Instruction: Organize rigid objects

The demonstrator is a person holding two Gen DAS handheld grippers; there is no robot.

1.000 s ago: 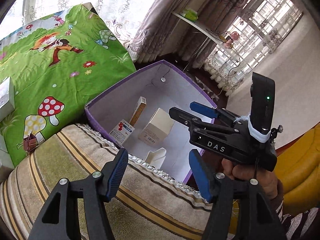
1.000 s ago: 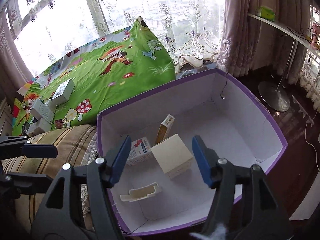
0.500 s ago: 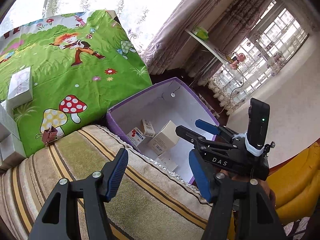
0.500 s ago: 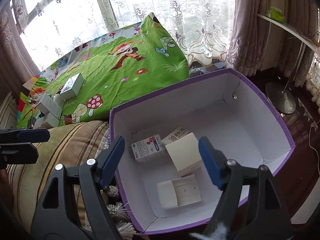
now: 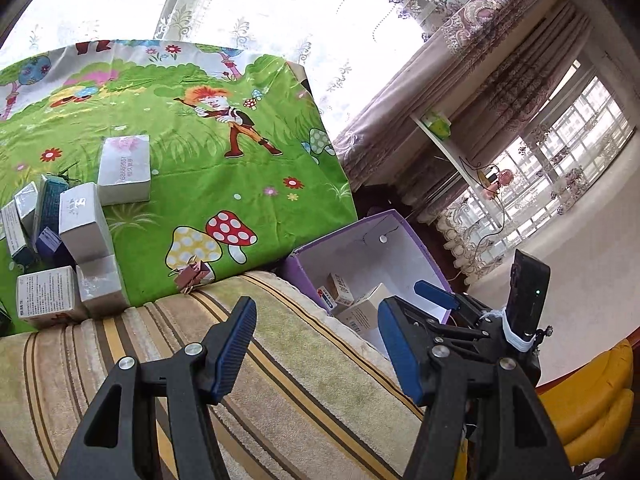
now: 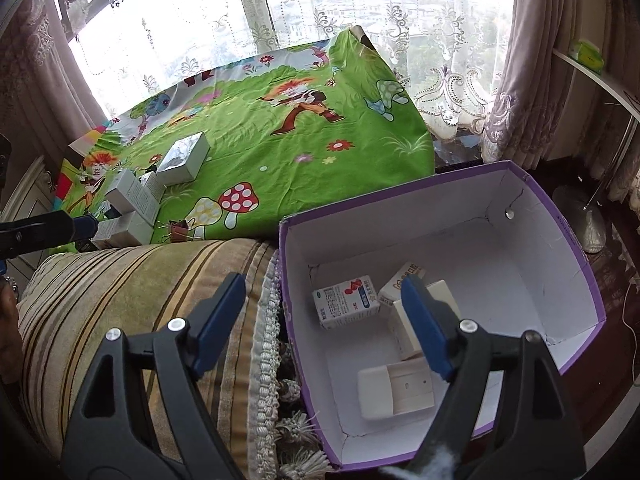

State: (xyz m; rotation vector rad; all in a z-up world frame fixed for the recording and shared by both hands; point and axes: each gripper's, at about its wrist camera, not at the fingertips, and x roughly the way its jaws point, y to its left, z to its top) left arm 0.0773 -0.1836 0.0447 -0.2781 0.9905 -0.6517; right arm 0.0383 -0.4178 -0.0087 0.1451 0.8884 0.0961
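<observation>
A purple box with white inside stands to the right of a striped cushion; it also shows in the left wrist view. It holds several small cartons, among them a red-and-blue printed one and a flat white one. More cartons lie piled on the green cartoon cloth, also seen in the right wrist view. My left gripper is open and empty above the cushion. My right gripper is open and empty over the box's left edge.
A binder clip lies at the cloth's near edge. A fringe of tassels runs between cushion and box. A lamp base stands on the dark floor right of the box. Something yellow shows at lower right.
Both grippers have pulled back and to the left, away from the box. The pile of cartons on the cloth has come into the left wrist view. A carton inside the box toppled flat.
</observation>
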